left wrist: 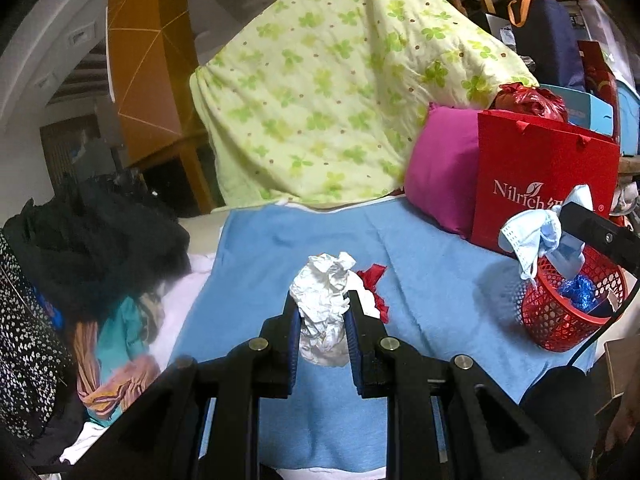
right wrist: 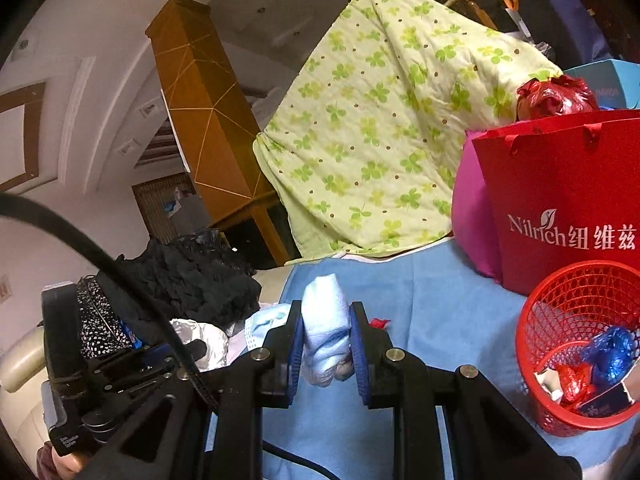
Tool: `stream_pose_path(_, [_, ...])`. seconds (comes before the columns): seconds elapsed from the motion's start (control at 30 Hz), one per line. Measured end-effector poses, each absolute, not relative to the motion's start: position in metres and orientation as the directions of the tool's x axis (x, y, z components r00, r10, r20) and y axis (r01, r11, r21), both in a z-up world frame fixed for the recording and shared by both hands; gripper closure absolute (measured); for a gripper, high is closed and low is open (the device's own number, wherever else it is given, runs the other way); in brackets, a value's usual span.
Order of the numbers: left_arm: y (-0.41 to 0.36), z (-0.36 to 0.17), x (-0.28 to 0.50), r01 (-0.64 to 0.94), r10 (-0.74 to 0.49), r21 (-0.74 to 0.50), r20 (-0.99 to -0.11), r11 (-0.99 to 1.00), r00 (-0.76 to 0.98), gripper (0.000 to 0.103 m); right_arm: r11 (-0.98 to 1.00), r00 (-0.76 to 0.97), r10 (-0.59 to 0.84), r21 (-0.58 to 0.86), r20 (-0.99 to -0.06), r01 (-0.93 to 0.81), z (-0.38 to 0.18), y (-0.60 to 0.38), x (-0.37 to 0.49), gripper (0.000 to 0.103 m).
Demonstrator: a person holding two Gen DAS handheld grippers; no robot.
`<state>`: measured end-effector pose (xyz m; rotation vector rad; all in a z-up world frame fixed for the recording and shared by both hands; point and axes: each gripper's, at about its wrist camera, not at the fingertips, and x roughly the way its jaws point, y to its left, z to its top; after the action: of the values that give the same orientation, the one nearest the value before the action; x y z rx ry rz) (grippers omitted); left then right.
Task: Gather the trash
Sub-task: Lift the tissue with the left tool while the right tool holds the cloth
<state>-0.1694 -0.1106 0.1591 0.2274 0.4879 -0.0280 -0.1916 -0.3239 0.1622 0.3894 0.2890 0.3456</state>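
Fingers: your left gripper [left wrist: 322, 312] clamps crumpled paper [left wrist: 326, 300]; right gripper [right wrist: 326, 344] pinches face mask [right wrist: 326, 340] near red basket [right wrist: 532, 360]. Basket at blue blanket's [left wrist: 280, 240] right edge holds wrappers. Red scrap [left wrist: 376, 280], possibly trash, remains mid-blanket.

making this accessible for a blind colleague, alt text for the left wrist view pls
The left gripper is shut on a crumpled white paper wad above a blue blanket. To the right, the right gripper holds a face mask over a red mesh basket.
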Motion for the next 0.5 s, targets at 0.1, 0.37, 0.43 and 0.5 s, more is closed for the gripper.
stream_pose_path(0.1, [-0.116,0.161,-0.172,0.080,0.032,0.222,-0.458,0.972,0.888,0.081,0.867,0.906,0.374,0.422,-0.199,-0.266,0.162,-0.328,-0.194,0.079])
stream_pose_path(0.37, [-0.126,0.164,-0.175,0.079,0.038,0.239,-0.450,0.968,0.892,0.080,0.860,0.910,0.371,0.437,-0.185,-0.262,0.159,-0.336,-0.204,0.079])
stream_pose_path(0.43, [-0.129,0.164,-0.176,0.082,0.037,0.243,-0.448,0.967,0.893,0.080,0.860,0.913,0.368,0.440,-0.179,-0.260,0.159,-0.339,-0.205,0.079])
stream_pose_path(0.5, [-0.131,0.164,-0.176,0.085,0.034,0.244,-0.448,0.966,0.893,0.080,0.860,0.914,0.365,0.441,-0.176,-0.258,0.160,-0.342,-0.206,0.079])
